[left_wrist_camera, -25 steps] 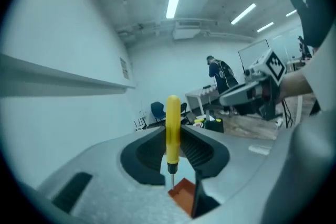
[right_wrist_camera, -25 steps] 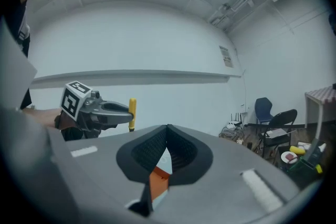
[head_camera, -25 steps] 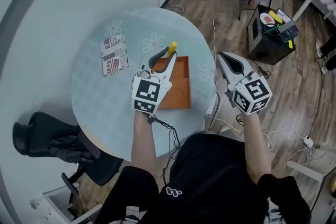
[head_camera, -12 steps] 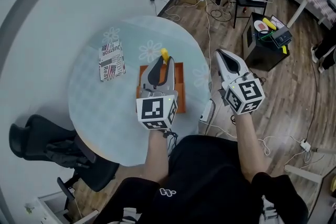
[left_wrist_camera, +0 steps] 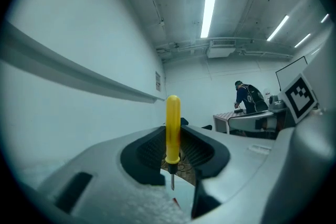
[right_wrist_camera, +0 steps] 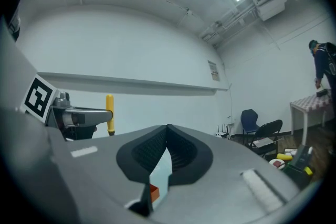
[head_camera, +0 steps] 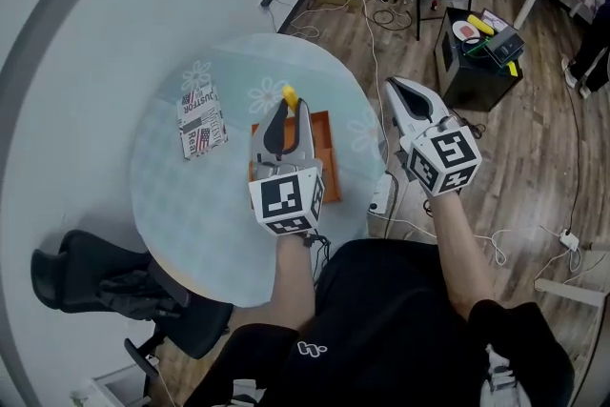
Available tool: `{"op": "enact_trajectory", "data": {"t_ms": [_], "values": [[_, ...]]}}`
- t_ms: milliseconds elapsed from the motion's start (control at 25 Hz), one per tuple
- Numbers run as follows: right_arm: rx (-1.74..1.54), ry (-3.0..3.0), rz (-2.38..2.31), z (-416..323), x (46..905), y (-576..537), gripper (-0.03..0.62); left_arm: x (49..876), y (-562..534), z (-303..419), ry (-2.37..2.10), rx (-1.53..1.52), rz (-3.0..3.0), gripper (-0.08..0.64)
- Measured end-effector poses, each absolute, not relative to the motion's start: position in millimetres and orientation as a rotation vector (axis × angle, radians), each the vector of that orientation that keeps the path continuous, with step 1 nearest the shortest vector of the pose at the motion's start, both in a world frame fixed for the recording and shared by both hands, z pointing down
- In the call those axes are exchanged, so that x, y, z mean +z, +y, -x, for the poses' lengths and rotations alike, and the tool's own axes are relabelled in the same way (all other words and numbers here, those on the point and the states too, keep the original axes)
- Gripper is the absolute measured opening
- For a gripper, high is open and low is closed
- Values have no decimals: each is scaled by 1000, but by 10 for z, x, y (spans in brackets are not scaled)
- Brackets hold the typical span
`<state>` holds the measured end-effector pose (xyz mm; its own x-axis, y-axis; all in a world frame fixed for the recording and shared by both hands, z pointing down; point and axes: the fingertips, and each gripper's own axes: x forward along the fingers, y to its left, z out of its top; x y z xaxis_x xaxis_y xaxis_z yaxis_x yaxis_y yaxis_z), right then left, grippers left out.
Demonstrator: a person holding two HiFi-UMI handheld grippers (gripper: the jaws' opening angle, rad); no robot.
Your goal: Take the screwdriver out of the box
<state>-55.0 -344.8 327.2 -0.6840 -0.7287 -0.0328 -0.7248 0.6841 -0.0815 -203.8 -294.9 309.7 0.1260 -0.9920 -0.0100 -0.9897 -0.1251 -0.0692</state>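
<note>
Screwdriver (left_wrist_camera: 172,123) (light, stiff, probably slick) was pinched at its collar by left tongs (left_wrist_camera: 176,152), handle at twelve o'clock; right tongs (right_wrist_camera: 167,136) closed, empty.

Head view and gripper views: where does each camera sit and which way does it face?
Head view: on the person's head, looking steeply down at the table and box; both arms, left gripper and right gripper show.
Left gripper view: on the left gripper, looking level along jaws shut on the screwdriver, toward a wall.
Right gripper view: on the right gripper, looking level along its shut, empty jaws.
Shared: all three show the screwdriver in the left gripper.
</note>
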Motion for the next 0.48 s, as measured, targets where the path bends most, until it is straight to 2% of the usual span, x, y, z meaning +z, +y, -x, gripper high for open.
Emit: {"op": "enact_trajectory", "data": {"t_ms": [480], "values": [[-134, 2788, 1287, 377, 3378, -3422, 9, 3112, -2923, 1874, 1969, -62, 2369, 89]]}}
